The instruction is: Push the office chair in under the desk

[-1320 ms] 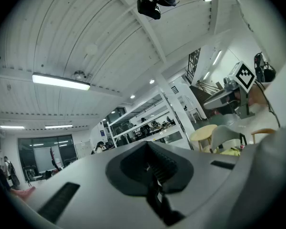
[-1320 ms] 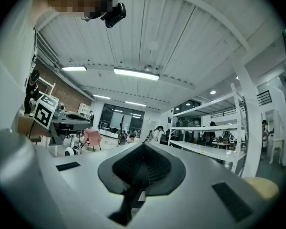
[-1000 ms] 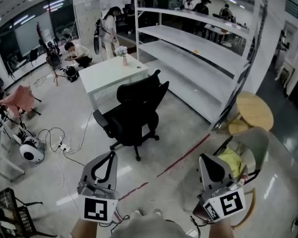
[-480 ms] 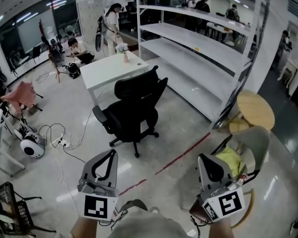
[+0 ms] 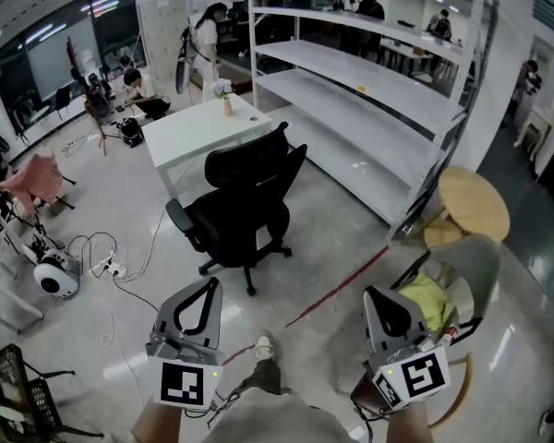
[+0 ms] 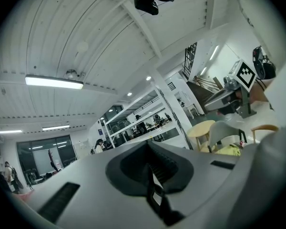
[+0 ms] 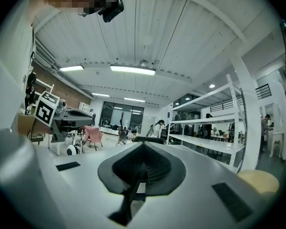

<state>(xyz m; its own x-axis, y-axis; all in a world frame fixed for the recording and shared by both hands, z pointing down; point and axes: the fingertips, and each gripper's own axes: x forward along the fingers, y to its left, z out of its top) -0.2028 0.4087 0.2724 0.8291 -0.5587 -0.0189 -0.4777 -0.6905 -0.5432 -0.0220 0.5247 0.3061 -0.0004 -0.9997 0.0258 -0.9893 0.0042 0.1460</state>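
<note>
office chair (image 5: 243, 209), desk (image 5: 192, 129) partly hidden behind

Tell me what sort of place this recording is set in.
Likely an open-plan office or lab workspace: a white desk, a black office chair beside it, and tall empty white shelving.

The office chair (image 5: 245, 201) looks matt black, cloth and plastic; the table (image 5: 198, 127) top is smooth white; the floor (image 5: 351, 238) is glossy pale grey; the round side table (image 5: 474, 203) looks like light wood

Left gripper (image 5: 206, 287) and right gripper (image 5: 373, 293) — both closed, seemingly empty, level.
</note>
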